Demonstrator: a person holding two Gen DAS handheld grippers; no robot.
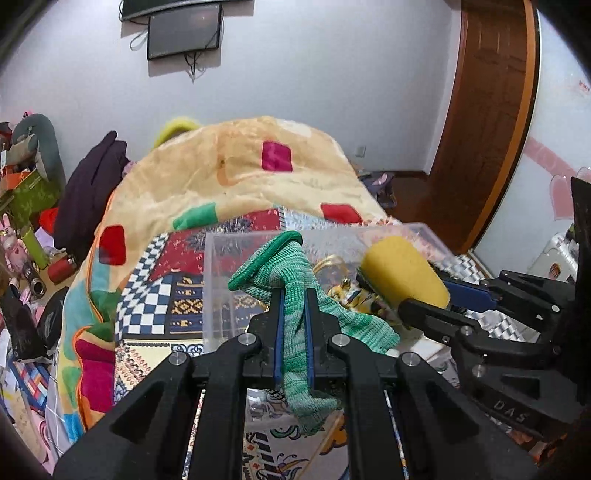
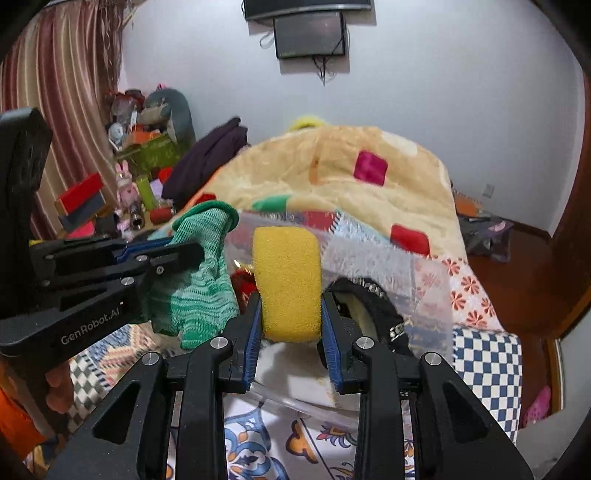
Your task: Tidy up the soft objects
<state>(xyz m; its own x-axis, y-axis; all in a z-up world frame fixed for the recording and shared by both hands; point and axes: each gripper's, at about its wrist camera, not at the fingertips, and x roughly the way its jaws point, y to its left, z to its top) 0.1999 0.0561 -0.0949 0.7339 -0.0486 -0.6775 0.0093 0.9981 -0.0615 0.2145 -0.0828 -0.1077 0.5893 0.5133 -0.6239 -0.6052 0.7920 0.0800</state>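
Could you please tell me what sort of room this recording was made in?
Most likely a lived-in bedroom. A plush blanket is heaped on a bed with patterned sheets, a cluttered side table stands by striped curtains, and a screen hangs on the wall.

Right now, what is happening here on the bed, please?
A person is tidying soft things with two handheld grippers. The left gripper is shut on a green knitted sock, and the right gripper is shut on a yellow sponge. Both are held over a clear plastic box that stands on the patterned bedspread. The box already holds some things, among them something black.
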